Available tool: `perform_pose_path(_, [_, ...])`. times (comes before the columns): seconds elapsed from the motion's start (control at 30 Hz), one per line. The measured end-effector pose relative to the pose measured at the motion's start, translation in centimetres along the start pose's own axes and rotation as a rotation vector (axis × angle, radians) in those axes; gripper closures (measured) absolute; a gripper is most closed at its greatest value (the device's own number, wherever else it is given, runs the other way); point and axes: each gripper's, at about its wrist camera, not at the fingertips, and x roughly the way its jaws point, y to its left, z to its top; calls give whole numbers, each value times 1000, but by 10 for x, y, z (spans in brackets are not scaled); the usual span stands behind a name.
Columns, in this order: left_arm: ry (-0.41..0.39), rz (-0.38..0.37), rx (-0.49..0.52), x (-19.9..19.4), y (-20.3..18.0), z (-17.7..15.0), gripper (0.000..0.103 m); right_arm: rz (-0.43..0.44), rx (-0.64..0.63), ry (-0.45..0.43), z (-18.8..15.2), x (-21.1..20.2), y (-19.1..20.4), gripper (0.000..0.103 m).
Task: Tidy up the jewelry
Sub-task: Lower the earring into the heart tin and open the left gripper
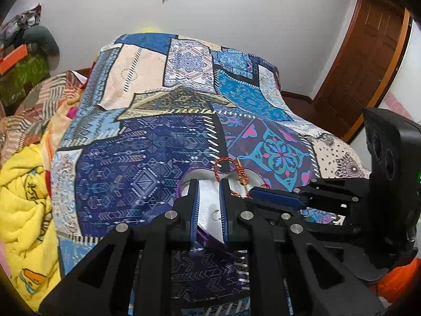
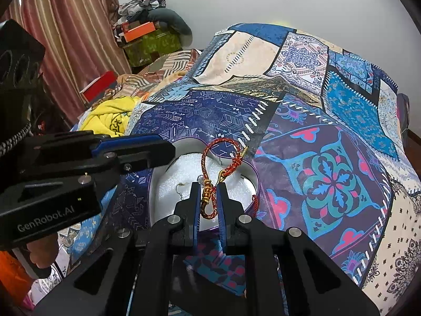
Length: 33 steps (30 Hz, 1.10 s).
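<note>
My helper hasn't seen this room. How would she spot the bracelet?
On the patchwork bedspread sits a purple-rimmed heart-shaped box with white lining. The braided red-and-gold bracelet loops above it, pinched in the right gripper; the only other jewelry is a thin wire earring.

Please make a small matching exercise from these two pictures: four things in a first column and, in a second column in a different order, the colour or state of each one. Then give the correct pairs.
Column one:
1. braided bracelet
2. heart-shaped box
3. towel
4. left hand-held gripper

Column two:
A. yellow, crumpled beside the patchwork bedspread
B. open, holding nothing, above the box
C. red and gold, pinched in the right hand-held gripper
D. purple wall, white padding inside

Pairs: 1-C, 2-D, 3-A, 4-B
</note>
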Motion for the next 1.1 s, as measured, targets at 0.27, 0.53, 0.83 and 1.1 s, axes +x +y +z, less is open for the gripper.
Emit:
perform_pose_path(0.27, [-33, 61, 6, -15, 3, -1, 75, -23, 0, -9, 0, -9, 0, 83])
perform_pose_path(0.53, [-65, 106, 16, -34, -2, -3, 67, -52, 13, -47, 2, -33, -2, 78])
perform_pose_path(0.83, [-88, 134, 20, -57, -15, -9, 58, -106, 23, -100, -5, -69, -5, 69])
perform_pose_path(1.1, [-48, 108, 41, -52, -38, -19, 56, -182, 45, -103, -22, -93, -21, 69])
